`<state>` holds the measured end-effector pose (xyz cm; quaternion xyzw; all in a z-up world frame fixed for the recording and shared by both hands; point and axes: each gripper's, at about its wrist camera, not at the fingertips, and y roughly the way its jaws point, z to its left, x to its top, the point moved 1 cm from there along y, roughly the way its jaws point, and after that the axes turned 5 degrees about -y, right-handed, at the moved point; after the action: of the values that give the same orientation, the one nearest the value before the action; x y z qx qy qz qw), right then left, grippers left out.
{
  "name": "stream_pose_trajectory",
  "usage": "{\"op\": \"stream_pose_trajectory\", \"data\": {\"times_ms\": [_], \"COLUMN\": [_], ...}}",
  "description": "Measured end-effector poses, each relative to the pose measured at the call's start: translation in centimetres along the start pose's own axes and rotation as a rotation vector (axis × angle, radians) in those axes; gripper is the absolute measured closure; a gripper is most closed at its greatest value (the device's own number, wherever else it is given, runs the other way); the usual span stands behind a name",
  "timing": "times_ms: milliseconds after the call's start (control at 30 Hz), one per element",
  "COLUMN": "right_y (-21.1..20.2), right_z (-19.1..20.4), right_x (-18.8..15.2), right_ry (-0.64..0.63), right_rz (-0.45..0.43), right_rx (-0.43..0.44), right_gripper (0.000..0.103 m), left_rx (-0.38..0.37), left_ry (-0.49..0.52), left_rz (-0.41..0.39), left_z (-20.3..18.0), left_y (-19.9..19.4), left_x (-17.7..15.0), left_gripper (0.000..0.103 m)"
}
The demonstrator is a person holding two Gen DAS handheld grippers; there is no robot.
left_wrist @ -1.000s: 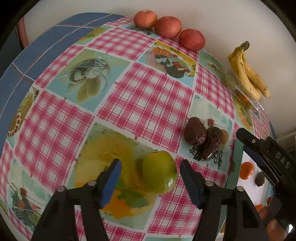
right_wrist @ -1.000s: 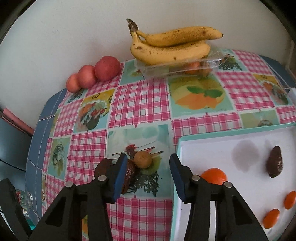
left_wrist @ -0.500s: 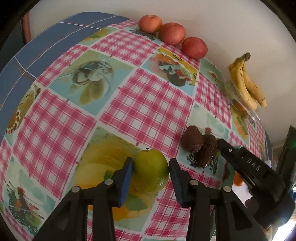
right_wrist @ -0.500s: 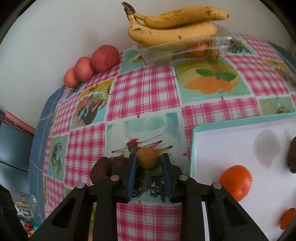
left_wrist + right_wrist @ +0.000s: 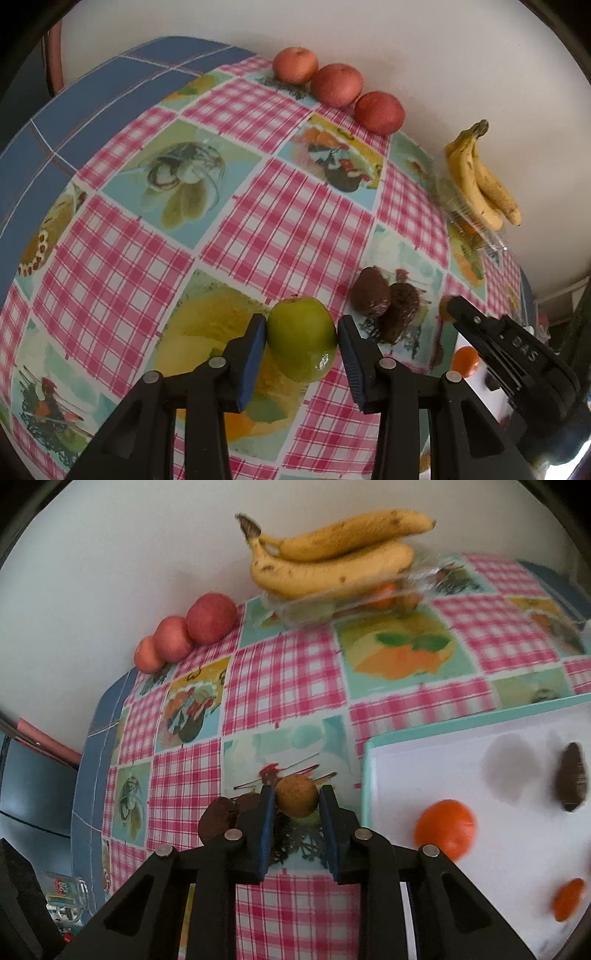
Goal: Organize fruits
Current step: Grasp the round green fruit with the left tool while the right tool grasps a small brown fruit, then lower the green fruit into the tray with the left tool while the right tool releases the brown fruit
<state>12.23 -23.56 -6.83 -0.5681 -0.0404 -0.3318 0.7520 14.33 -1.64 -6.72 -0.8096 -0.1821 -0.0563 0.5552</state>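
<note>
A green apple (image 5: 301, 338) sits between the blue pads of my left gripper (image 5: 300, 334), which is shut on it over the checked tablecloth (image 5: 280, 229). To its right lie two dark brown fruits (image 5: 384, 302). My right gripper (image 5: 296, 801) is shut on a small round brown fruit (image 5: 296, 795), just left of the white tray (image 5: 480, 738); it shows in the left wrist view as a black arm at the right. On the tray lie an orange (image 5: 445, 829), a dark fruit (image 5: 571, 781) and a small orange fruit (image 5: 569, 899).
Three red apples (image 5: 338, 92) line the wall at the back. Bananas (image 5: 332, 561) rest on a clear plastic box (image 5: 354, 602) holding small fruits. The two dark fruits (image 5: 229, 814) sit just left of my right gripper. The table's blue edge (image 5: 92, 99) runs along the left.
Both grippers have closed: the left on the green apple, the right on the small brown fruit. The right gripper has shifted toward the tray side.
</note>
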Motion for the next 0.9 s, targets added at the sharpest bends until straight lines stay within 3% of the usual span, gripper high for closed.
{"op": "stream_pose_trajectory", "data": {"times_ms": [467, 900], "right_y": [-10.3, -15.8], "right_z": [-3.1, -12.1], "right_x": [-0.4, -2.3], "right_ry": [0.029, 0.180], "right_rz": [-0.134, -0.200], "right_rx": [-0.103, -0.258], "right_gripper": [0.078, 0.078], "left_rx": [-0.065, -0.119], "left_ry": [0.116, 0.302], "left_rz": [-0.056, -0.015], "left_z": [-3.7, -9.1], "left_y": [-3.0, -2.8], "left_x": [-1.5, -5.6], "left_gripper": [0.061, 0.061]}}
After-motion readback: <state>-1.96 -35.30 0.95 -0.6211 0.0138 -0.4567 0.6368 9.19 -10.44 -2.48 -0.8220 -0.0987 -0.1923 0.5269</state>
